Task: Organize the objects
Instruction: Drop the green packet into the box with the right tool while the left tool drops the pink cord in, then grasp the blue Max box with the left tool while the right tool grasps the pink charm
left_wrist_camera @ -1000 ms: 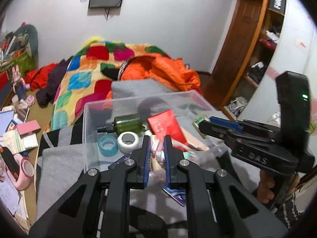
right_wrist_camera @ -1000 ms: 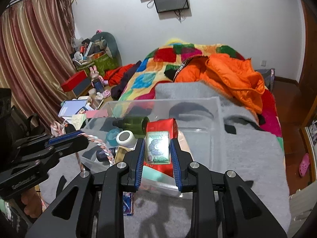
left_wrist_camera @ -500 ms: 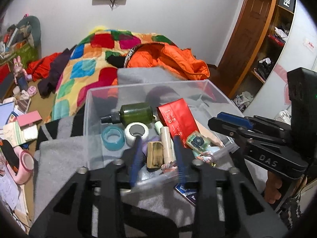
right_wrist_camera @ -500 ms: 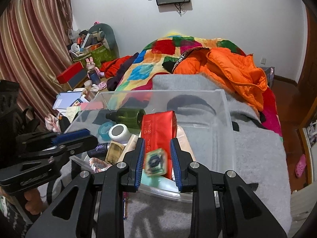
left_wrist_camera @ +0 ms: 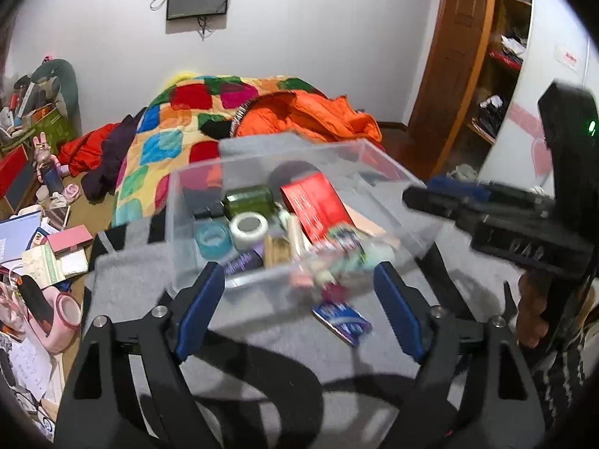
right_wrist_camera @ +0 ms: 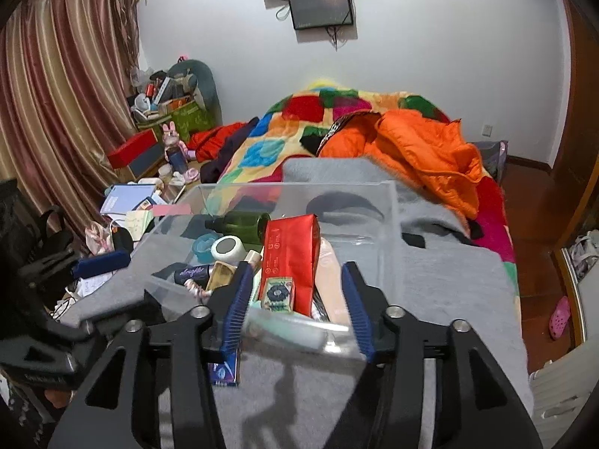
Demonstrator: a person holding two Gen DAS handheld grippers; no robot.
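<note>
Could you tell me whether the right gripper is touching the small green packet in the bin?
Apart: the right wrist view shows the packet lying free between the right gripper's just-opened jaws.

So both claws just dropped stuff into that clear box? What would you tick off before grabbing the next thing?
1. Left gripper empty: ok, jaws have just been opening, nothing between them.
2. Right gripper empty: ok, jaws have just been opening, apart from the small green packet.
3. Packet inside the clear box: ok, it leans on the red pouch.
4. Things left outside: not ok, a blue packet lies on the grey blanket.
5. Box room: ok, its far end is bare.
</note>
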